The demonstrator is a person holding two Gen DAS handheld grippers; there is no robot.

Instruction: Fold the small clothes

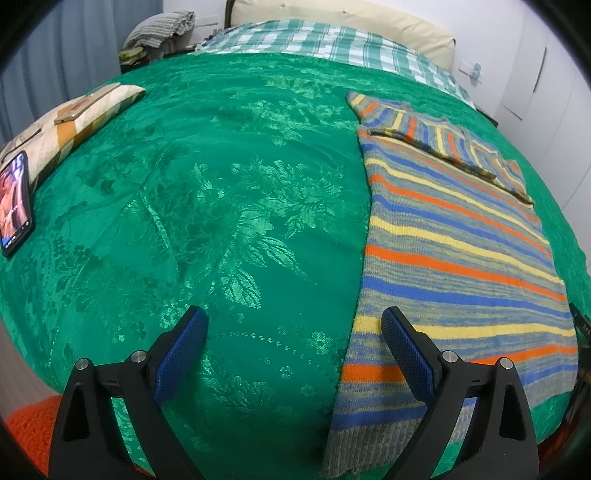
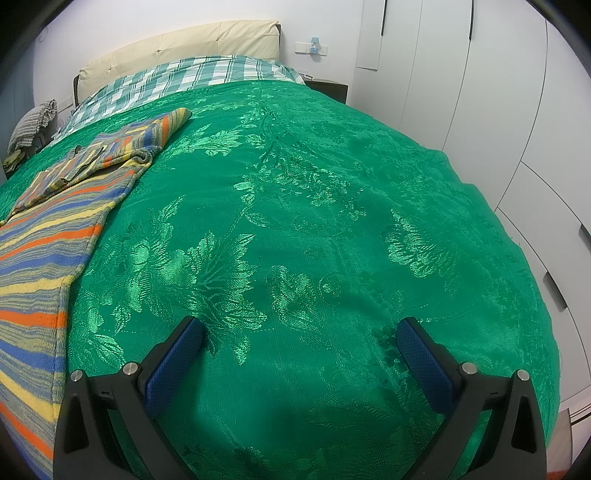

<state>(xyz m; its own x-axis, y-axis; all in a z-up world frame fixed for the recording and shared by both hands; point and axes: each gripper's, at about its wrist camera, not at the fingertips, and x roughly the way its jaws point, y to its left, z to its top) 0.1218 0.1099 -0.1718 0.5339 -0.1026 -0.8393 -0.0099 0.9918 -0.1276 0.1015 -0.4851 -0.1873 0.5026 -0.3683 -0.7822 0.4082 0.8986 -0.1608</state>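
Observation:
A striped knit sweater (image 1: 454,254) in grey, blue, yellow and orange lies flat on the green bedspread (image 1: 207,206), with a sleeve folded across its upper part (image 1: 439,140). My left gripper (image 1: 293,321) hovers open over the sweater's left hem edge, its right finger above the knit, its left finger above bare bedspread. In the right wrist view the same sweater (image 2: 44,251) lies at the far left, and my right gripper (image 2: 301,332) stands open over the bedspread (image 2: 332,221), well to the sweater's right, holding nothing.
A patterned cushion (image 1: 74,122) and a lit phone (image 1: 14,203) lie at the bed's left edge. A checked sheet (image 1: 314,40) and cream headboard (image 1: 343,14) are at the far end. White wardrobe doors (image 2: 480,92) stand close on the right.

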